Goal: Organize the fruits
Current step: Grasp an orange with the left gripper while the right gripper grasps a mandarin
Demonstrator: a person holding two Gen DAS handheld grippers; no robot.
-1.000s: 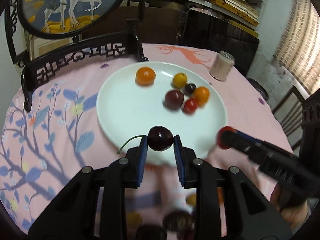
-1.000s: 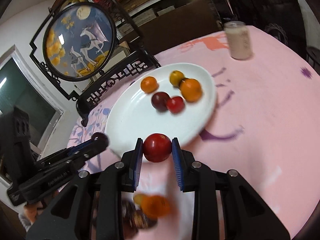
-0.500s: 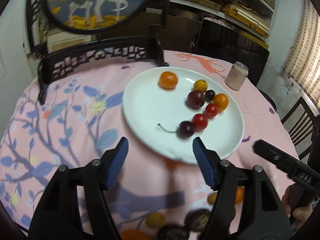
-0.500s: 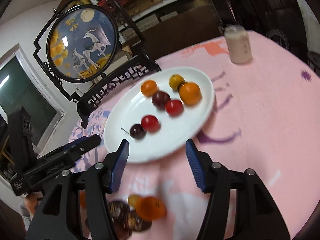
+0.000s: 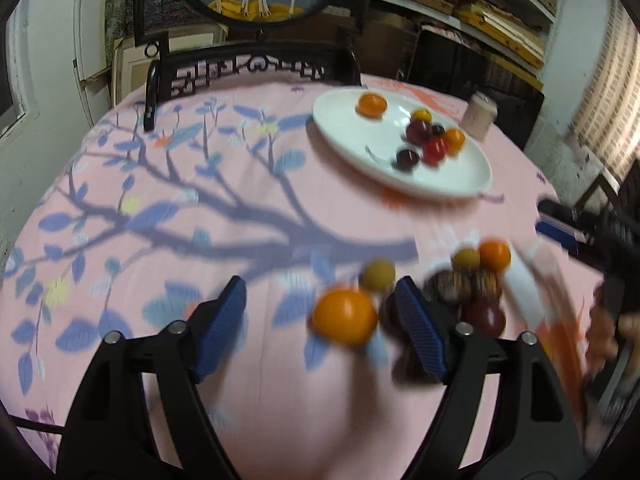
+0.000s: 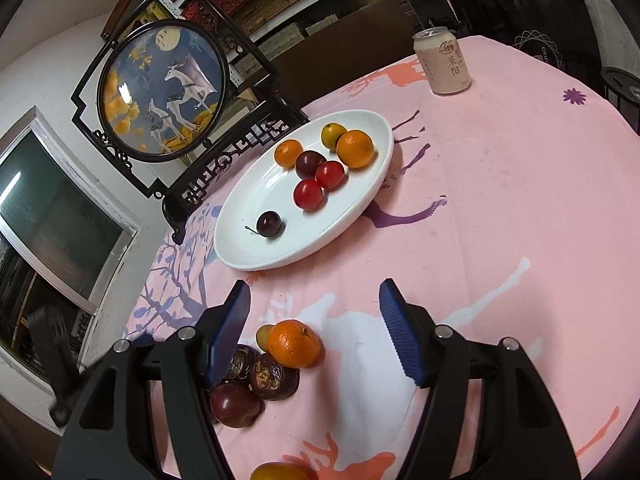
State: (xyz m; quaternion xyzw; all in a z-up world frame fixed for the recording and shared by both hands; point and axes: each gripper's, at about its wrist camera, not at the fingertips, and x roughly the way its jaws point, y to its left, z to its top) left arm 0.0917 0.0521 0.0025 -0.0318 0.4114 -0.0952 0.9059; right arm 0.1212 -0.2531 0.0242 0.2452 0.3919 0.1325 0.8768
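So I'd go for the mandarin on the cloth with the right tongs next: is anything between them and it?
Nothing visible does. The mandarin lies on the tablecloth in front of the right tongs, whose jaws are opening with nothing between them. A small yellow fruit and two wrinkled dark fruits touch its left side.

Glossy white ceramic plate [image 6: 256,256], matt pink cloth [image 6: 500,184], metal can [image 6: 442,62].

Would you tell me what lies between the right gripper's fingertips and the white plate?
In the right wrist view, only bare pink tablecloth separates the right gripper from the white plate. Its jaws are opening, with nothing between them.
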